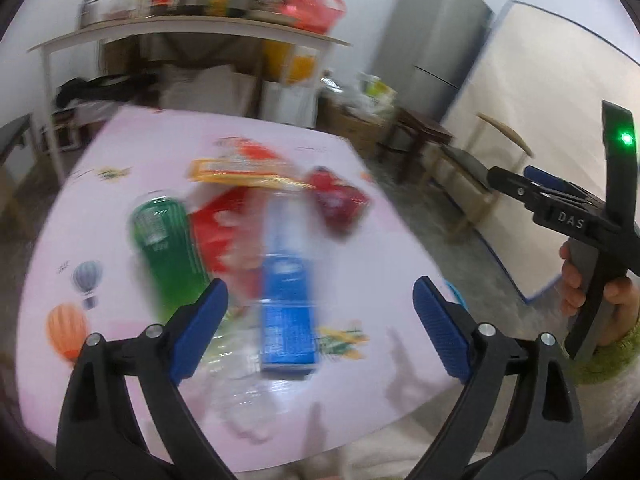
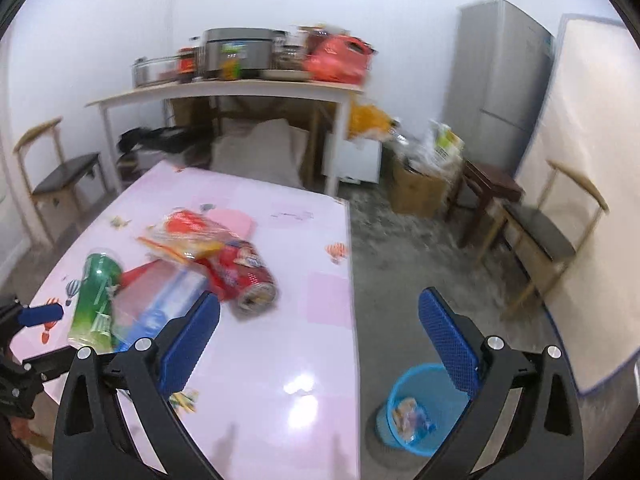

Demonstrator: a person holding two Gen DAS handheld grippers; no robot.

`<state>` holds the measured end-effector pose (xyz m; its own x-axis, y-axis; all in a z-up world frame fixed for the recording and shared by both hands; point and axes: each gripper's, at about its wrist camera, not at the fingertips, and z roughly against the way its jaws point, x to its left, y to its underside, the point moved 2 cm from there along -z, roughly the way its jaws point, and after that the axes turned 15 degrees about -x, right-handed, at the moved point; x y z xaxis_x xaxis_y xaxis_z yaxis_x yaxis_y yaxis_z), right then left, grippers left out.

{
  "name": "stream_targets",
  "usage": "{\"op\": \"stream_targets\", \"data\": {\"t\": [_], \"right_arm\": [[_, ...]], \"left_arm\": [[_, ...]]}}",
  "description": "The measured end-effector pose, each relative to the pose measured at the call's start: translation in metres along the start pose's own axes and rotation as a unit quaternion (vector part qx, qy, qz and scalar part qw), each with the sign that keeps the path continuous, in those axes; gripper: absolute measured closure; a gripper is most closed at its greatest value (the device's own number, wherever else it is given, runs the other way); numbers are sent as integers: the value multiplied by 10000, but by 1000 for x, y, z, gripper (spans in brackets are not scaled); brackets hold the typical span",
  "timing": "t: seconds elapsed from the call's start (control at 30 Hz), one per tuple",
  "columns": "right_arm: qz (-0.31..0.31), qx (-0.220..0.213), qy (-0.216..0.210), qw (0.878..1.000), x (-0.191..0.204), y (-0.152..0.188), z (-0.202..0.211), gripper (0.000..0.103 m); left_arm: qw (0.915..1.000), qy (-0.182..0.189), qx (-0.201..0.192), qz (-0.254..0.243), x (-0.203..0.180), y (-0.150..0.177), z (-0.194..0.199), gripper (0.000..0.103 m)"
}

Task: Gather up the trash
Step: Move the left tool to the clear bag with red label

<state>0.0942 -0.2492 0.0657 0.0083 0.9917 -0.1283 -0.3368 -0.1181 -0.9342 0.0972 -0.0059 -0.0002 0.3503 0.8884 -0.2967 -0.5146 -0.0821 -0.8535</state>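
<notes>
Two grippers hang over a pink table [image 2: 312,320], both with jaws spread wide and nothing between the pads. Ahead of the left gripper [image 1: 320,328] lies a heap of trash on the tabletop: a green bottle [image 1: 168,248] on its side, a blue box [image 1: 286,304] just beside it, red packaging [image 1: 224,240] between them, an orange wrapper [image 1: 240,172] further back and a red can [image 1: 336,200] tipped over at the right of the heap. None of it touches the pads. From the right wrist, the right gripper [image 2: 320,340] sits above the table's near edge, with the heap well to its left and a blue bin [image 2: 416,412] on the floor below, holding some wrappers. A hand [image 1: 592,292] grips the right tool's handle at the frame's edge. Motion blur smears the heap in the left view, so labels are unreadable, and something clear and crinkled near the blue box cannot be identified
</notes>
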Motion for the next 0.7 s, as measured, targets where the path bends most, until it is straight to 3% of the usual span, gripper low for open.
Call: {"op": "stream_targets", "data": {"t": [0.17, 0.33, 0.53, 0.7], "right_arm": [[-148, 98, -800, 9966, 41, -13, -29, 6], [-709, 479, -1304, 9878, 61, -15, -55, 6], [-1326, 947, -1745, 9711, 71, -13, -92, 6], [-1857, 1153, -1993, 9553, 68, -11, -111, 8]], "left_arm": [[9991, -311, -2, 278, 43, 0, 17, 8], [9982, -330, -27, 493, 76, -2, 24, 8], [9966, 24, -205, 796, 89, -5, 26, 8], [9954, 284, -569, 714, 89, -19, 30, 9]]}}
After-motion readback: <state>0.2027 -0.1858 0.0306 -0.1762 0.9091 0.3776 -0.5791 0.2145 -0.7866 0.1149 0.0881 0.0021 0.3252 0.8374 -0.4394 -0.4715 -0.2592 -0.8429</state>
